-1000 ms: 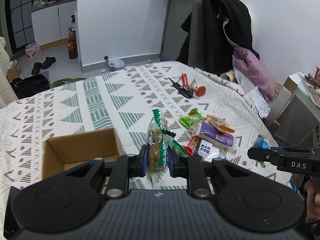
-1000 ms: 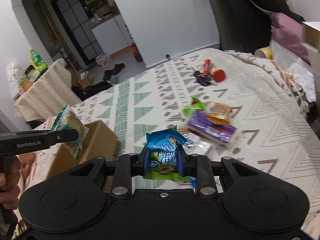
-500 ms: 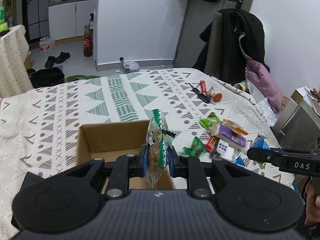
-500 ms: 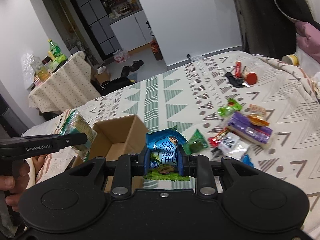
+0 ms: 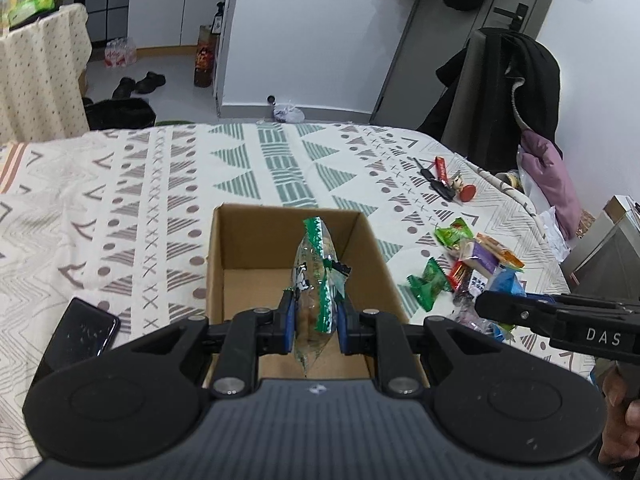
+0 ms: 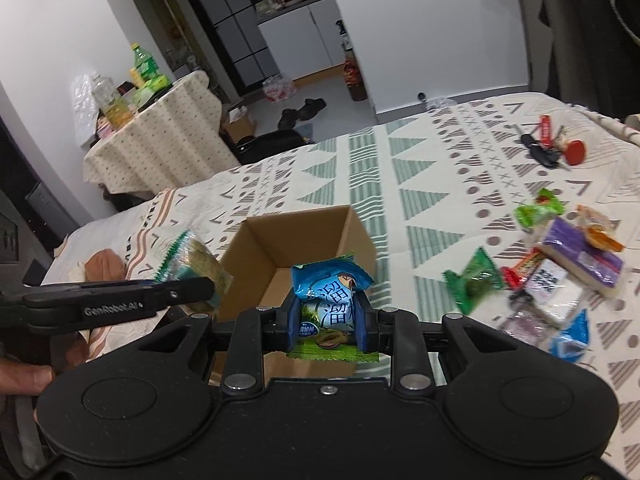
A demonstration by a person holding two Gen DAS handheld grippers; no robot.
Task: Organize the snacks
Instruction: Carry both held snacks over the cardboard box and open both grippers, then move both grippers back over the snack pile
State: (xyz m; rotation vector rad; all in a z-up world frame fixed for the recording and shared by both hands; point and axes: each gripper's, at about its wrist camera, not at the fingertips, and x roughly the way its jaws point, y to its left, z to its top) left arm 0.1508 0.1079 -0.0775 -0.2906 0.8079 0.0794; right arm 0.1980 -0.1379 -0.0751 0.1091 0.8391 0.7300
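Observation:
An open cardboard box (image 5: 224, 256) (image 6: 264, 244) stands on the patterned bedspread. My left gripper (image 5: 315, 322) is shut on a clear snack bag with green trim (image 5: 314, 280), held upright over the box's inside. In the right wrist view that same bag (image 6: 192, 258) shows at the left, just beside the box. My right gripper (image 6: 327, 322) is shut on a blue snack packet (image 6: 328, 292), held at the box's near right side. Several loose snacks (image 5: 472, 260) (image 6: 560, 272) lie in a heap on the bed to the right of the box.
A black phone (image 5: 82, 334) lies left of the box. Keys and a red keyring (image 5: 444, 184) (image 6: 548, 148) rest farther back on the bed. A chair draped with dark clothes (image 5: 504, 92) stands beyond the bed; a cloth-covered table with bottles (image 6: 160, 128) is at the left.
Both grippers moved left with their packets. The box went from the left of the left wrist view to straight ahead, and the snack heap slid right.

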